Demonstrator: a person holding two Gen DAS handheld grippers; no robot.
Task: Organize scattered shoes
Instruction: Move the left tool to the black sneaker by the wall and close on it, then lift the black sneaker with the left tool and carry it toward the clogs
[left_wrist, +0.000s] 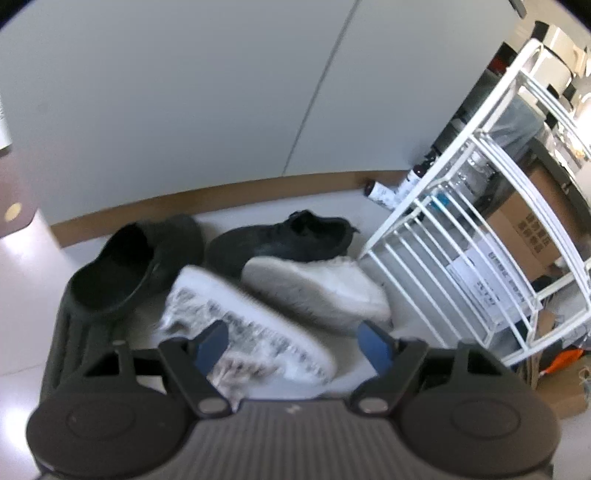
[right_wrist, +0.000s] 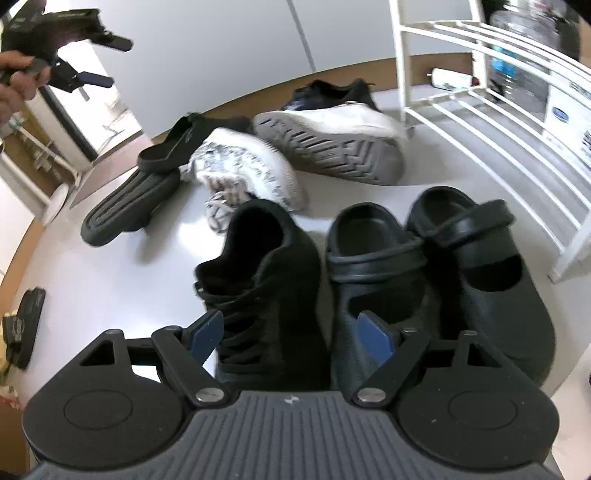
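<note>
Pale floor and a grey wall with a brown skirting sit ahead of you. Your left tool (left_wrist: 291, 343) hangs wide open and empty over the patterned white sneaker (left_wrist: 251, 332), which is blurred here; at 12 o'clock lie a white shoe (left_wrist: 317, 291) on its side and a black sneaker (left_wrist: 284, 240), at 10 a black slide (left_wrist: 136, 258). Only your right view shows the near row: a black laced shoe (right_wrist: 266, 288) and 2 black clogs (right_wrist: 373, 280) (right_wrist: 484, 273), under your right tool (right_wrist: 291, 332), also gaping and empty. At 2 o'clock stands the white rack (right_wrist: 480, 92), cut off by the frame. Your left hand (right_wrist: 18, 81) appears at 10 o'clock there.
</note>
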